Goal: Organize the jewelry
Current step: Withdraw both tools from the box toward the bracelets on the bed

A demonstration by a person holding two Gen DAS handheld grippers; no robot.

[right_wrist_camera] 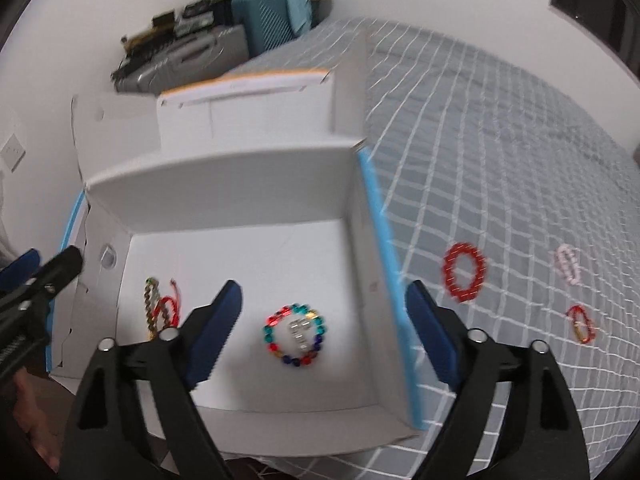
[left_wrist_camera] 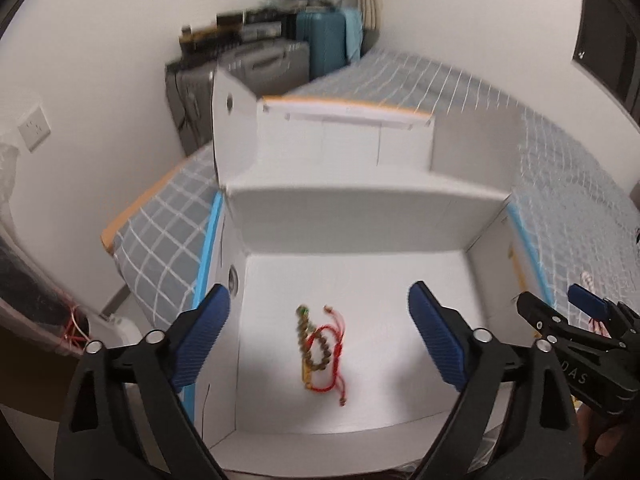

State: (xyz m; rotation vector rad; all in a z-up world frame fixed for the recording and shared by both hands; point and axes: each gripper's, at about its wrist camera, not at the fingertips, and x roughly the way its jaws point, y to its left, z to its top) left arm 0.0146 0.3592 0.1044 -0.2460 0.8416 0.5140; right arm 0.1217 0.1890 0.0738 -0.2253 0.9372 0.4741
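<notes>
Open box point(right_wrist_camera: 360, 216) sits on the bed cover point(right_wrist_camera: 500, 160), lid flap standing up behind it. Inside, toward the left wall: a beaded strand point(left_wrist_camera: 310, 340) tangled with a cord bracelet point(left_wrist_camera: 334, 356), the two touching. Right of these, well apart, a bead ring point(right_wrist_camera: 295, 336) on the box floor. Outside, right of the box on the cover: a large ring bracelet point(right_wrist_camera: 464, 272) nearest the box; farther right, a small loop point(right_wrist_camera: 568, 264), another small loop point(right_wrist_camera: 581, 324) in front of it. Suitcases point(right_wrist_camera: 264, 20) stand behind the bed.

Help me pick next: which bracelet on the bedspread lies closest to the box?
The large red beaded bracelet; the pink one and small red-gold one lie farther right.
</notes>
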